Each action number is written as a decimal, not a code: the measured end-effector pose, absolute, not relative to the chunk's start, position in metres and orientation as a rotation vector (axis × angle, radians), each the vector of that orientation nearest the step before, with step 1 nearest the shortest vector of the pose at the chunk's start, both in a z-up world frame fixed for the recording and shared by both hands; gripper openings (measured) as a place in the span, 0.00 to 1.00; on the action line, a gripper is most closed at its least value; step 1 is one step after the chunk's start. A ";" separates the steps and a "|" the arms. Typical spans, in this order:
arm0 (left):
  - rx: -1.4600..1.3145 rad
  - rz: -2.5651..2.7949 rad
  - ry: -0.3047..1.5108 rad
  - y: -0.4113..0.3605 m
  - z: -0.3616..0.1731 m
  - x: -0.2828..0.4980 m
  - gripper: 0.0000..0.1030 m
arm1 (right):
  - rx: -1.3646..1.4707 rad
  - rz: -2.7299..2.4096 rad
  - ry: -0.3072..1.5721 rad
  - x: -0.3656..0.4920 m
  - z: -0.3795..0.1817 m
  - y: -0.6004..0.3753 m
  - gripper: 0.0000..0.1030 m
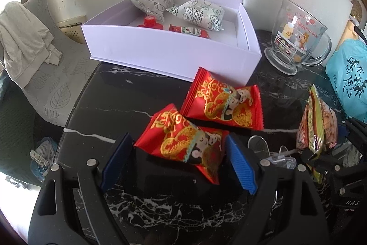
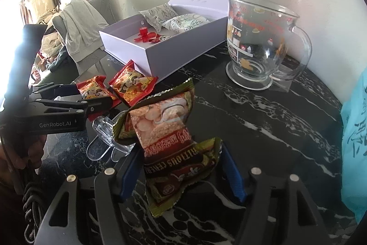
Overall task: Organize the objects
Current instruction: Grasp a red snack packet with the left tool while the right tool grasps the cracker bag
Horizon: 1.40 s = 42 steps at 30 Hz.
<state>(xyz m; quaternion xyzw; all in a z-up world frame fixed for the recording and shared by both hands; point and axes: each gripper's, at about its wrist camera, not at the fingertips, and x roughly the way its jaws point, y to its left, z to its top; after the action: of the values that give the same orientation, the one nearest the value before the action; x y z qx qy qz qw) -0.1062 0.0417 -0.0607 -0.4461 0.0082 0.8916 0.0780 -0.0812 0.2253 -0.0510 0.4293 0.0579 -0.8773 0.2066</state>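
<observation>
My left gripper (image 1: 179, 139) is open around a red snack packet (image 1: 183, 144) with gold dragon print, which lies between the blue pads with its edges close to them. A second red packet (image 1: 224, 105) lies just beyond it. The open white box (image 1: 160, 49) behind holds two white patterned packets, a red sachet and a small red item. My right gripper (image 2: 181, 150) is open with a green cereal packet (image 2: 165, 121) standing upright between its pads, a small gap showing on the left side. The left gripper (image 2: 94, 95) and its red packet (image 2: 91, 87) appear at the left.
A printed glass mug (image 2: 259, 43) stands at the back right of the black marble table (image 2: 263, 118). A clear plastic clip (image 2: 107, 137) lies between the two grippers. A light blue bag (image 2: 355, 141) sits at the right edge. A chair with clothes (image 1: 27, 38) is off the table's left.
</observation>
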 end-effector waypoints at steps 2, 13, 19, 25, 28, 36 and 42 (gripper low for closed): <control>-1.327 2.678 0.048 0.044 -0.063 -0.107 0.83 | 1.208 -2.442 0.160 -0.084 -0.054 0.225 0.67; -1.318 2.679 0.082 0.047 -0.066 -0.110 0.85 | 1.202 -2.442 0.140 -0.088 -0.060 0.226 0.75; -1.306 2.684 0.085 0.049 -0.065 -0.108 0.76 | 1.201 -2.439 0.143 -0.087 -0.060 0.226 0.76; -1.280 2.676 0.093 0.053 -0.064 -0.103 0.62 | 1.188 -2.440 0.110 -0.087 -0.057 0.228 0.62; -1.268 2.678 0.091 0.054 -0.062 -0.100 0.38 | 1.185 -2.442 0.094 -0.087 -0.057 0.230 0.55; -1.278 2.632 0.030 0.053 -0.058 -0.093 0.27 | 1.181 -2.441 0.025 -0.084 -0.056 0.238 0.49; -1.286 2.618 0.024 0.054 -0.057 -0.090 0.22 | 1.175 -2.443 0.012 -0.079 -0.055 0.240 0.49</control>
<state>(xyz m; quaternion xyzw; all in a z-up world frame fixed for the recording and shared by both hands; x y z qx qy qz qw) -0.0896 0.0541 -0.0565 -0.4382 0.0082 0.8918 0.1119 -0.0787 0.2405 -0.0550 0.4233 0.0042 -0.8804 0.2138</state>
